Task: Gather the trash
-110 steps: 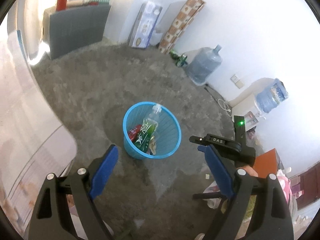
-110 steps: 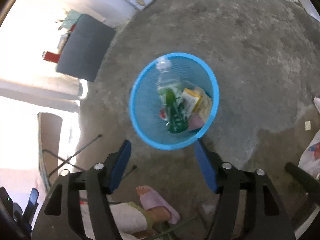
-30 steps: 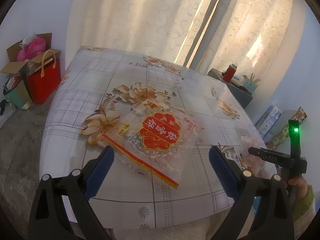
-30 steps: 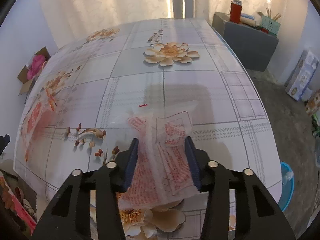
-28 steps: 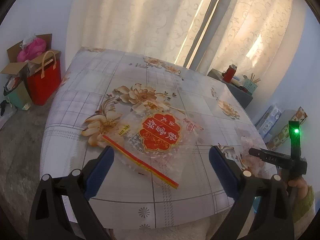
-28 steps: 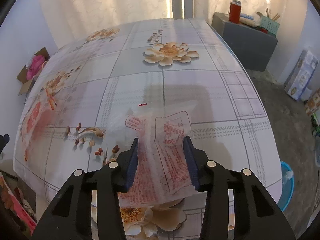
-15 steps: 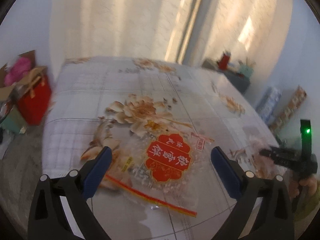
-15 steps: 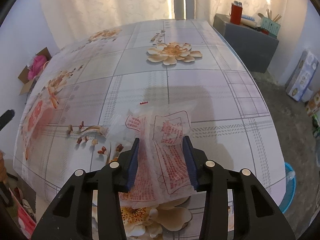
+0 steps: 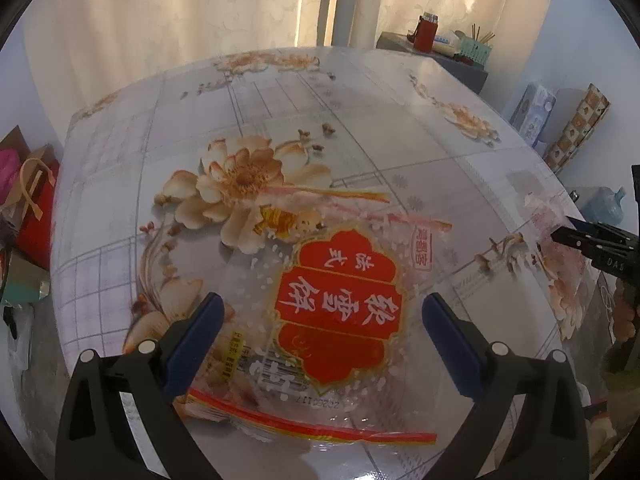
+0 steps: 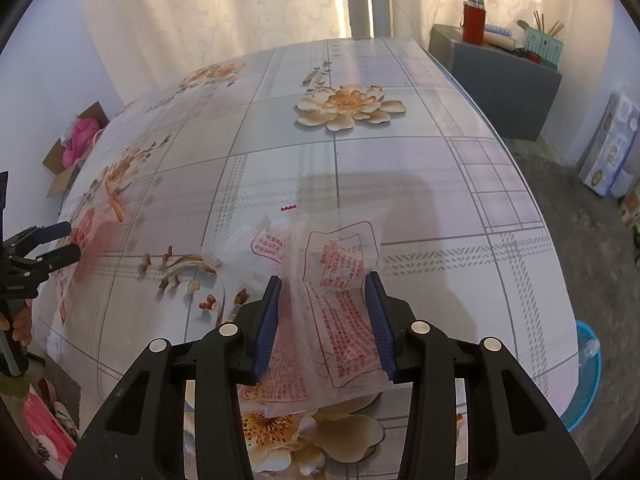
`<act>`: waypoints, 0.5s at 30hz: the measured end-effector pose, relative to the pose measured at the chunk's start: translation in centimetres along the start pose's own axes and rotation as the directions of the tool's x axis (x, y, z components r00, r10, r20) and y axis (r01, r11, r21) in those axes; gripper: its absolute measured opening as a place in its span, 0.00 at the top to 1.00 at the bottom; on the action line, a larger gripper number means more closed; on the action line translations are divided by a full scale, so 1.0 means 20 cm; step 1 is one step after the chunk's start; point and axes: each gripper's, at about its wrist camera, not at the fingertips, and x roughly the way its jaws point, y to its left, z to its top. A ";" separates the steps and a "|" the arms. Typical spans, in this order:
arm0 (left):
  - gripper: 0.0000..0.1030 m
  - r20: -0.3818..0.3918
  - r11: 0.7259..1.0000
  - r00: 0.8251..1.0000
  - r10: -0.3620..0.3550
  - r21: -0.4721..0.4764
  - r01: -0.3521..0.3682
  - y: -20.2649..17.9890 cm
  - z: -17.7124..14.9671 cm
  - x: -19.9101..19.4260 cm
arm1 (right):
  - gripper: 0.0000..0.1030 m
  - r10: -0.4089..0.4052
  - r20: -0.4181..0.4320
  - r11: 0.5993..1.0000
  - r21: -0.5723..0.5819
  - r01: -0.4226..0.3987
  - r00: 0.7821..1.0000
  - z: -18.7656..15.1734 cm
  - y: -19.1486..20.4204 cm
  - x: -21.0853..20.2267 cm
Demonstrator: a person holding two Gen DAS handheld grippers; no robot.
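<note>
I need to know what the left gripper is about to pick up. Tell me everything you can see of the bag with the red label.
The clear bag is a crinkly see-through plastic snack wrapper with a red scalloped label in white characters, red edge strips and white dots. It looks empty and lies flat on the flowered table near its front edge. The left gripper stands open on either side of it, not gripping it.

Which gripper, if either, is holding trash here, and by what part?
The right gripper pinches a clear wrapper with red print across its crumpled middle. The left gripper is open, straddling the red-labelled bag lying on the table, gripping nothing.
</note>
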 end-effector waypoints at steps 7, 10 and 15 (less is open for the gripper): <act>0.06 -0.032 0.999 0.999 -0.011 0.035 0.012 -0.06 -0.03 0.02 | 0.62 0.000 0.000 1.000 0.001 0.000 1.000 0.00 0.00 0.00; 0.06 -0.046 0.998 0.999 -0.026 0.055 0.028 -0.09 -0.04 0.03 | 0.62 0.000 0.000 1.000 0.001 0.000 1.000 0.00 0.00 0.00; 0.06 -0.049 0.996 0.998 -0.027 0.082 0.031 -0.15 -0.07 0.02 | 0.62 0.001 -0.001 1.000 0.000 -0.001 1.000 0.00 0.00 0.00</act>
